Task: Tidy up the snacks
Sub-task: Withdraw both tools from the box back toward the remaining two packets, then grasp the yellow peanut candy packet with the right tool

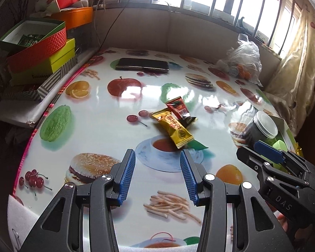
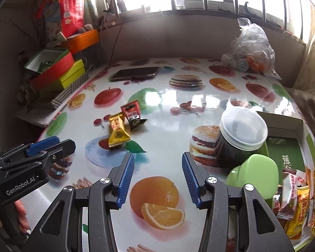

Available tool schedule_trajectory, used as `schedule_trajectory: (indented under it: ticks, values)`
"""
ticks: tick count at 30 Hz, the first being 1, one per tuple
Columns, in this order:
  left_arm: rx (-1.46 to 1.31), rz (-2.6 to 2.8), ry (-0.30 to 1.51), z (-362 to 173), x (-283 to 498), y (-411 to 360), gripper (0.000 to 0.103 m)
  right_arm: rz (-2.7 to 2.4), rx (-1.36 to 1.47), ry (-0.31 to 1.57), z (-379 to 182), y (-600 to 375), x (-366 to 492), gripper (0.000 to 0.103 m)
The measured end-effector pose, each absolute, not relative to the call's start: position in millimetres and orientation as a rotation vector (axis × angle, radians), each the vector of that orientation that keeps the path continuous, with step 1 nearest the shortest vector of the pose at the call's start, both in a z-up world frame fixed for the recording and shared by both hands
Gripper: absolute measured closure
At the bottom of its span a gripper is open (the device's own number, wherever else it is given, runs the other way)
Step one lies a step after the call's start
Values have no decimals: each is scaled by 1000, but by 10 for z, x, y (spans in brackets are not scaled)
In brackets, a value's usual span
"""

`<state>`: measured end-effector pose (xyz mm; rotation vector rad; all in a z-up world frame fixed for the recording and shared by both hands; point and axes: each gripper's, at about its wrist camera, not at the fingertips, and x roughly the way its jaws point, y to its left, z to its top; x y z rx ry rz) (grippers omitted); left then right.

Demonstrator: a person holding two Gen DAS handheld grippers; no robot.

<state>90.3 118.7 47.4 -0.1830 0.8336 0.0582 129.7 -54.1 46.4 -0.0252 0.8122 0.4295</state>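
A yellow snack packet (image 1: 173, 128) and a red-and-black snack packet (image 1: 180, 110) lie touching on the fruit-print table (image 1: 107, 113). My left gripper (image 1: 157, 157) is open and empty, just short of the yellow packet. Both packets also show in the right wrist view, the yellow packet (image 2: 116, 130) and the red packet (image 2: 132, 113). My right gripper (image 2: 158, 159) is open and empty over the table, right of the packets. A green-edged box (image 2: 292, 147) at the right holds several wrapped snacks (image 2: 298, 201). The left gripper's body (image 2: 27, 163) shows at the left there.
A lidded dark jar (image 2: 239, 138) and a green object (image 2: 254, 172) stand by the box. A phone (image 1: 142, 64) lies at the table's far side. A plastic bag (image 1: 241, 63) sits far right. Stacked boxes (image 1: 35, 50) stand off the left edge.
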Motion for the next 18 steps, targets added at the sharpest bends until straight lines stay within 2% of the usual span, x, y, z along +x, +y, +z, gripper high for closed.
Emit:
schedule_trajectory:
  ticks: [18]
  values:
    - [-304,113,869,244,928,1677,57,569,-90,868,117,317,1840,56]
